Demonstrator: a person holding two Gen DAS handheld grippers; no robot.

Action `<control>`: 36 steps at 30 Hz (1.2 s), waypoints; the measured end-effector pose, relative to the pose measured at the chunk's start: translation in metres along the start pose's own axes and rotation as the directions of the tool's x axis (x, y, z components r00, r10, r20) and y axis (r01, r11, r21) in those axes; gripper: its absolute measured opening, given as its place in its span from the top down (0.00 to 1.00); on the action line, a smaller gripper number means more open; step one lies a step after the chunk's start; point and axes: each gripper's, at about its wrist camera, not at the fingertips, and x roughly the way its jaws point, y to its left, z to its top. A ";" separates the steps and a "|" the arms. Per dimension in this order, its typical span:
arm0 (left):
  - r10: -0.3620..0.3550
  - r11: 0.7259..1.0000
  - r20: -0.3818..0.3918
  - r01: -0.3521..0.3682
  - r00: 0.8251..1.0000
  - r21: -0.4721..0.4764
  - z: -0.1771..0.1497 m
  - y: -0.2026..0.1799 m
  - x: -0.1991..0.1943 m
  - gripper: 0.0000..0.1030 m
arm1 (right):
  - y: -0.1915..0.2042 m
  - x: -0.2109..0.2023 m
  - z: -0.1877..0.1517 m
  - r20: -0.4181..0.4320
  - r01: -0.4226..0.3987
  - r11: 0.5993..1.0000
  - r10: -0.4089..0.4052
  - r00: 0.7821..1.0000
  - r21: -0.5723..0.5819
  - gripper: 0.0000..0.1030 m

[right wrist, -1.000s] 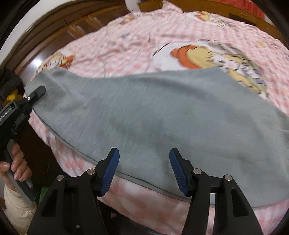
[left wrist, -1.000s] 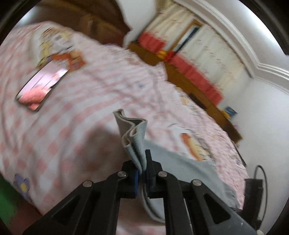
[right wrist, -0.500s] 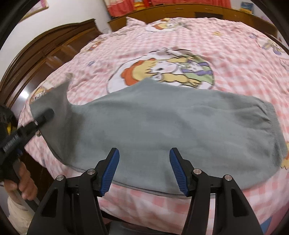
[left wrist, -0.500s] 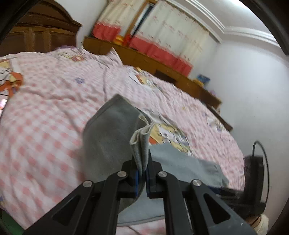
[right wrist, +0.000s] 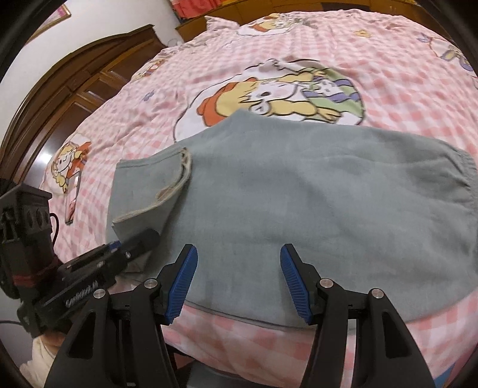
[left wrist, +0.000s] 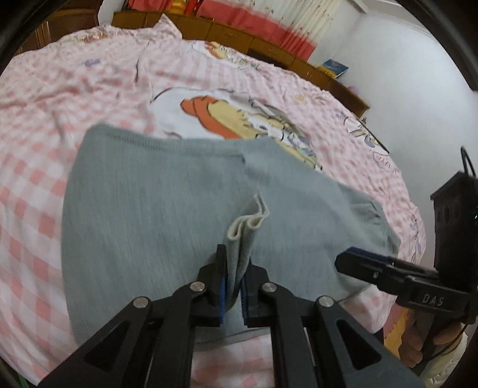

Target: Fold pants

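Grey pants (right wrist: 313, 209) on the bed (right wrist: 388, 74): left gripper (left wrist: 234, 286), pinching the cuffs (left wrist: 248, 223), has carried them rightward over the legs. Fold half made. Right gripper (right wrist: 239, 280) spread, near edge.

A bed (right wrist: 388, 74) in pink checked cartoon-print sheets fills the room. Beyond it stand a low wooden cabinet (left wrist: 239, 38) and red-trimmed curtains (left wrist: 269, 18); white wall (left wrist: 403, 74) lies right, dark wooden headboard (right wrist: 74, 89) left.
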 end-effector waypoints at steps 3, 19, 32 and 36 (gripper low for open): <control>-0.018 1.000 -0.010 0.018 1.000 0.003 -0.003 0.001 -0.005 0.85 | 0.009 0.008 0.006 -0.016 -0.030 1.000 0.030 0.999 -0.008 0.42; 0.098 0.995 -0.001 -0.098 0.995 0.032 -0.017 0.019 -0.035 0.37 | 0.029 0.039 0.027 -0.064 -0.163 0.984 0.168 0.984 0.077 0.42; 0.107 0.994 0.001 -0.107 0.994 0.006 -0.020 0.029 -0.036 0.37 | 0.054 0.067 0.042 -0.096 -0.141 0.990 0.139 0.986 -0.011 0.49; 0.112 0.994 0.010 -0.112 0.994 -0.006 -0.020 0.033 -0.040 0.37 | 0.069 0.073 0.045 -0.115 -0.098 0.991 0.087 0.989 -0.091 0.92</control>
